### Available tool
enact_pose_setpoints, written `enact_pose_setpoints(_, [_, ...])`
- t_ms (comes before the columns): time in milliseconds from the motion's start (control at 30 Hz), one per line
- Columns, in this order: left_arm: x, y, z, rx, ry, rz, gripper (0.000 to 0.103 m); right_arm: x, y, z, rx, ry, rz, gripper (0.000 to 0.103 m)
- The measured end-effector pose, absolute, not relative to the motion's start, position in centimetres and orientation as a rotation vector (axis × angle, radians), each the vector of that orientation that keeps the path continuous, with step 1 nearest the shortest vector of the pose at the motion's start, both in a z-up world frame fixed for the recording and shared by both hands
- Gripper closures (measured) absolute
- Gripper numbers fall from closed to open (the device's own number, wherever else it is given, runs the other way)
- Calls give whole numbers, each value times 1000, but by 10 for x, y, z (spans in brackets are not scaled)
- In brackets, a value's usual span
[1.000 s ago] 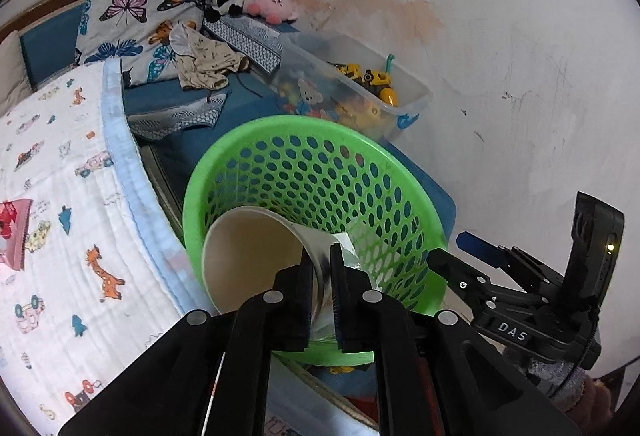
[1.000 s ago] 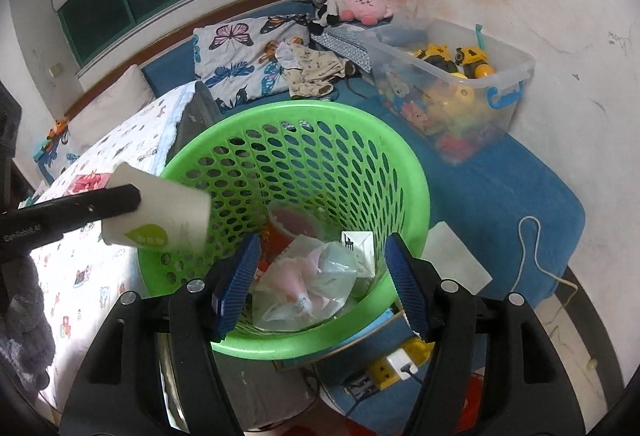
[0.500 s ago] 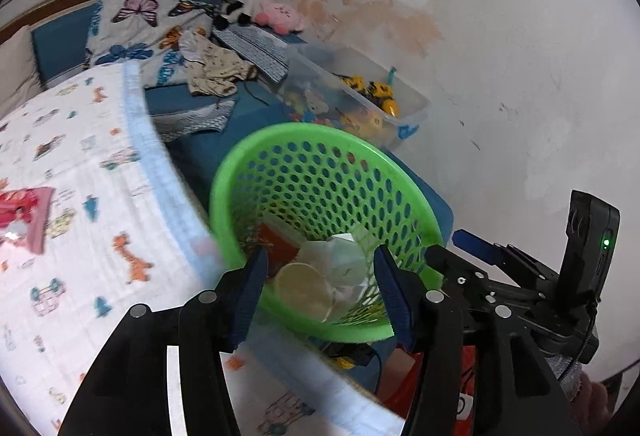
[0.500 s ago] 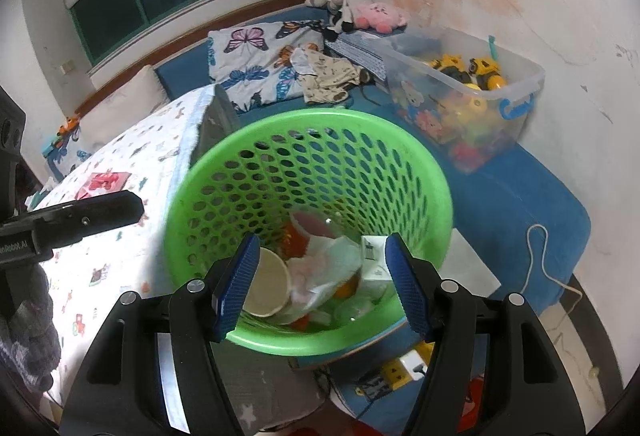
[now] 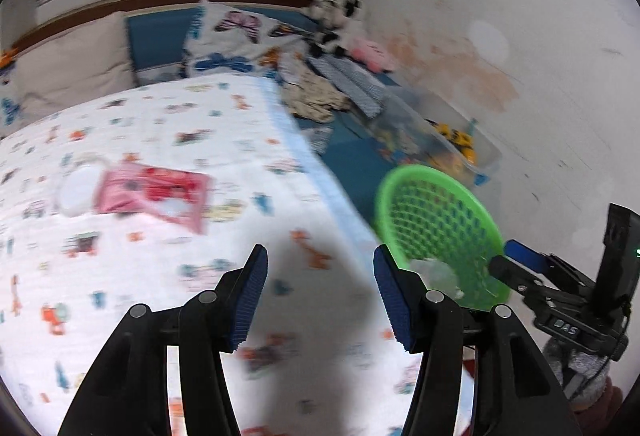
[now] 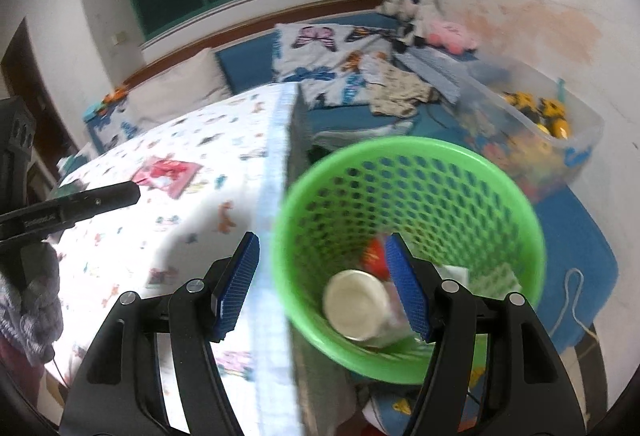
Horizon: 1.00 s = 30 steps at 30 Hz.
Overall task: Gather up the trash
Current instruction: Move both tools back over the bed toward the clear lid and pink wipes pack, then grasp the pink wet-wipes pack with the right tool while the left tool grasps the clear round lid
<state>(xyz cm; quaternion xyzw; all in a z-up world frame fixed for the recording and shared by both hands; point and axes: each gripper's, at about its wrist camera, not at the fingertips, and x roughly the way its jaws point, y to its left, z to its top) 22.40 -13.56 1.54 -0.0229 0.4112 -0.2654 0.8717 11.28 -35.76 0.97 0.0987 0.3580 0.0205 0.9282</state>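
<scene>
Your left gripper (image 5: 320,292) is spread wide and empty above the animal-print blanket (image 5: 160,139), and your right gripper (image 6: 322,284) is just as wide and empty at the green basket (image 6: 408,195). In that basket lies the paper cup (image 6: 354,306) among other trash; farther off, a pink packet (image 5: 154,193) rests on the blanket.
</scene>
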Motion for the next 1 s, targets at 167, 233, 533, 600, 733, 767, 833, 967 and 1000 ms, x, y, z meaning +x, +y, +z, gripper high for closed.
enact_pose_setpoints(167, [241,-84,18,-90,866,-445,50,141,-319,22,142,740,156,35])
enact_pose_setpoints(233, [246,-61,21,-117,865,-405,50,154,-303,27,109,744,205,35])
enact_pose_setpoints(533, [275,21,38,-177,851,-249,50,210,-223,63,-87,728,445,30])
enact_pose_setpoints(600, [283,33,40,-194,851,-222,50,224,-206,68,-121,731,503,28])
enact_pose_setpoints(733, [298,55,36,-234,857,-181,50,256,-172,58,-194,750,605,23])
enact_pose_setpoints(767, [302,58,34,-237,859,-173,50,261,-167,53,-211,758,619,22])
enact_pose_setpoints(833, [310,66,27,-247,867,-156,50,277,-153,37,-255,783,652,22])
enact_pose_setpoints(967, [324,76,12,-265,891,-136,50,306,-133,5,-312,821,684,22])
enact_pose_setpoints(1000, [328,78,7,-274,897,-132,50,316,-128,-5,-326,837,693,22])
